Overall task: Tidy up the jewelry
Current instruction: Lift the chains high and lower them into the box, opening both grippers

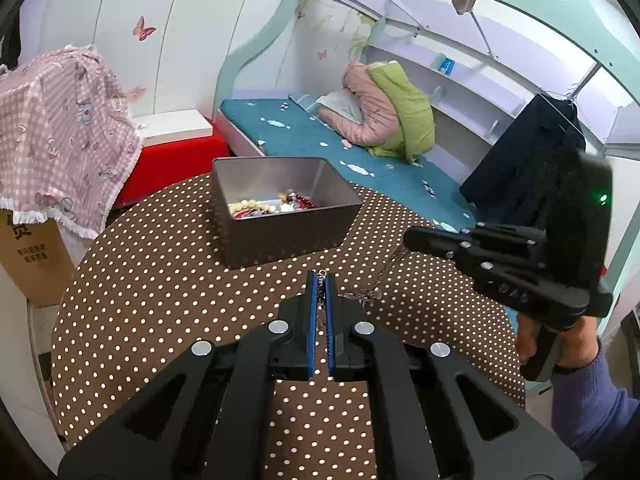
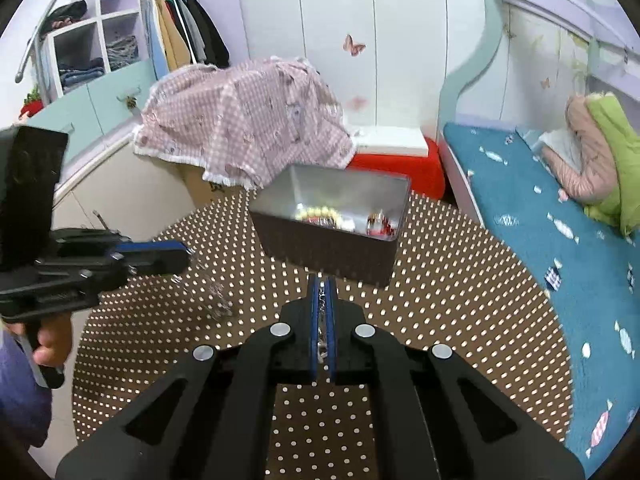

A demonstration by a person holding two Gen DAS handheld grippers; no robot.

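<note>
Dotted table [image 1: 160,280], one tin [image 1: 280,216], two tools pinching one chain [image 1: 370,286]

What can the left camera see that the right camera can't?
Only the left wrist view shows the dark coat hanging by the bed and the cardboard box under the pink cloth. Only the right wrist view shows the open closet with hanging clothes and the cubby shelves. Both show the metal tin holding jewelry on the dotted table, and a thin silver chain pinched by the left tool and the right tool.
</note>
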